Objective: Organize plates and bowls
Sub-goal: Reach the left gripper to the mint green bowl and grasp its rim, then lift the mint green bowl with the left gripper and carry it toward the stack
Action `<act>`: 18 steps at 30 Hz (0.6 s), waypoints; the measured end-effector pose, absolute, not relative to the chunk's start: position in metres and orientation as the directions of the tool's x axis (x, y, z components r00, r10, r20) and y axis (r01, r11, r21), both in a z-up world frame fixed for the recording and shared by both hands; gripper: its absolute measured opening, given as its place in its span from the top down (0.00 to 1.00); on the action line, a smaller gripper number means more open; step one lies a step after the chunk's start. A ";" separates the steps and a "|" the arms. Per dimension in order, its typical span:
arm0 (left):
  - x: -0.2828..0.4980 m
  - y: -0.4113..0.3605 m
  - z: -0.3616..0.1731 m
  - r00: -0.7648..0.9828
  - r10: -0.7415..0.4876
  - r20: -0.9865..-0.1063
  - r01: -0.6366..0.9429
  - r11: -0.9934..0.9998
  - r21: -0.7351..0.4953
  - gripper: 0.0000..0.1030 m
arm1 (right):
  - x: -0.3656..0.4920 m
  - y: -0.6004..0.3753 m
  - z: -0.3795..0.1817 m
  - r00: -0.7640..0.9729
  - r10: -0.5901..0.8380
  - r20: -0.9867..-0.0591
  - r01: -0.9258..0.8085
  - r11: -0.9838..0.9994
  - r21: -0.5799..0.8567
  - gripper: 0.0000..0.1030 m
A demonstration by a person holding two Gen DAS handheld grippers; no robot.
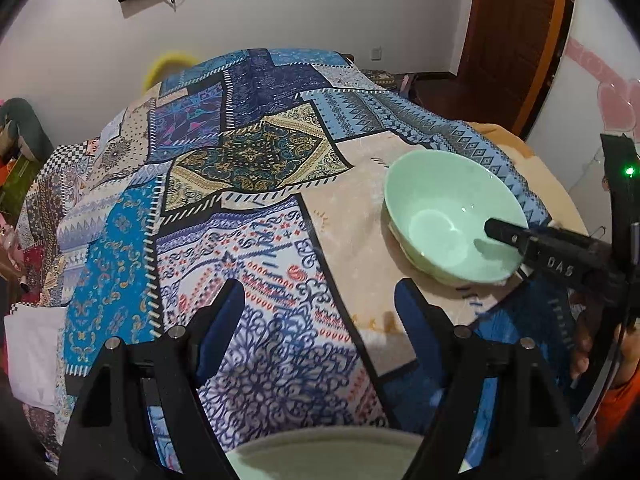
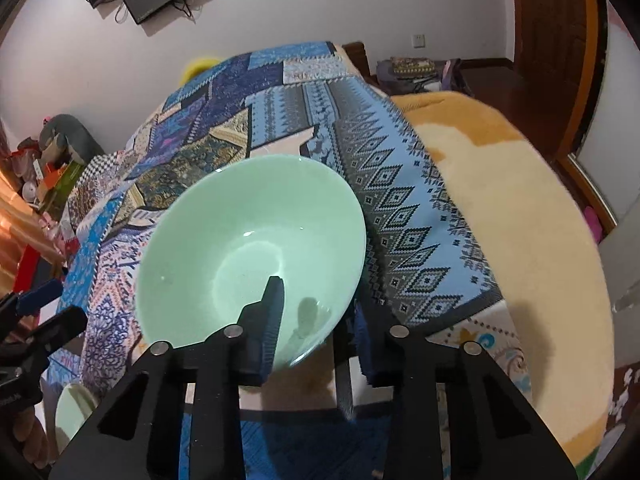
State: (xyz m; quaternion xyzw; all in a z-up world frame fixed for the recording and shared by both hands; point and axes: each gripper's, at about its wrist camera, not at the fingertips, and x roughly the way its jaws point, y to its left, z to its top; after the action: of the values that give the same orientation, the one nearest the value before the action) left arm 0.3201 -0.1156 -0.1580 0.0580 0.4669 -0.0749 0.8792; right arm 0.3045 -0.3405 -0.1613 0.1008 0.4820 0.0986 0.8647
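Mint-green bowl [image 2: 248, 252] is clamped at its rim by the right gripper's [image 2: 316, 316] jaws, while the left gripper's [image 1: 320, 304] jaws are held wide and empty.

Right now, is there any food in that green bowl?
No. The green bowl shows only its bare, shiny inside, with one finger of the right hand-held gripper reaching in.

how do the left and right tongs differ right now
The left tongs hang open over the patchwork cloth, gripping nothing; the right tongs straddle the green bowl rim, one finger inside. Left fingers stand wider apart than right. Both are black with blue pads.
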 end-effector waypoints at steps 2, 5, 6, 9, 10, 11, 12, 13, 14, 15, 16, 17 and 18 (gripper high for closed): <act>0.327 -0.119 -0.162 0.542 -0.082 -0.836 0.185 0.982 0.024 0.25 | 0.304 -0.337 -0.162 0.517 0.255 -0.817 -0.093 0.966 0.242 0.75; 0.335 -0.122 -0.163 0.535 -0.098 -0.839 0.177 0.984 -0.003 0.25 | 0.298 -0.329 -0.159 0.529 0.233 -0.816 -0.147 0.972 0.183 0.75; 0.337 -0.123 -0.164 0.534 -0.105 -0.839 0.179 0.984 -0.010 0.25 | 0.296 -0.326 -0.158 0.529 0.238 -0.814 -0.167 0.970 0.175 0.75; 0.345 -0.126 -0.169 0.520 -0.114 -0.847 0.176 0.984 -0.024 0.25 | 0.289 -0.319 -0.157 0.515 0.275 -0.812 -0.211 0.959 0.190 0.75; 0.347 -0.126 -0.172 0.515 -0.112 -0.850 0.174 0.984 -0.025 0.25 | 0.289 -0.318 -0.156 0.512 0.285 -0.811 -0.225 0.955 0.193 0.75; 0.349 -0.128 -0.175 0.504 -0.110 -0.857 0.173 0.985 -0.024 0.25 | 0.287 -0.315 -0.156 0.508 0.291 -0.811 -0.240 0.952 0.191 0.75; 0.351 -0.129 -0.179 0.492 -0.109 -0.864 0.175 0.984 -0.025 0.25 | 0.283 -0.311 -0.155 0.505 0.298 -0.810 -0.257 0.948 0.189 0.75; 0.352 -0.129 -0.182 0.484 -0.104 -0.869 0.173 0.985 -0.022 0.25 | 0.282 -0.308 -0.154 0.501 0.303 -0.811 -0.269 0.945 0.187 0.75; 0.353 -0.129 -0.186 0.478 -0.086 -0.874 0.165 0.986 -0.007 0.25 | 0.279 -0.306 -0.154 0.496 0.309 -0.812 -0.282 0.941 0.185 0.75; 0.353 -0.129 -0.189 0.475 -0.079 -0.876 0.159 0.987 -0.003 0.25 | 0.277 -0.303 -0.154 0.490 0.320 -0.811 -0.295 0.936 0.191 0.75; 0.353 -0.127 -0.192 0.471 -0.080 -0.878 0.158 0.987 -0.006 0.26 | 0.275 -0.301 -0.155 0.484 0.327 -0.811 -0.304 0.933 0.195 0.75; 0.353 -0.126 -0.195 0.463 -0.085 -0.882 0.158 0.987 -0.012 0.30 | 0.273 -0.300 -0.155 0.478 0.333 -0.813 -0.312 0.929 0.197 0.75; 0.353 -0.125 -0.198 0.448 -0.083 -0.890 0.155 0.988 -0.013 0.33 | 0.272 -0.298 -0.155 0.472 0.340 -0.813 -0.320 0.926 0.201 0.75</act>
State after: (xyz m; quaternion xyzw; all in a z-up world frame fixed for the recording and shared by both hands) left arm 0.3531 -0.1254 -0.1985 0.0349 0.5205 -0.0699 0.8503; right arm 0.2719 -0.2979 -0.1551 0.0103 0.4762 0.1923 0.8580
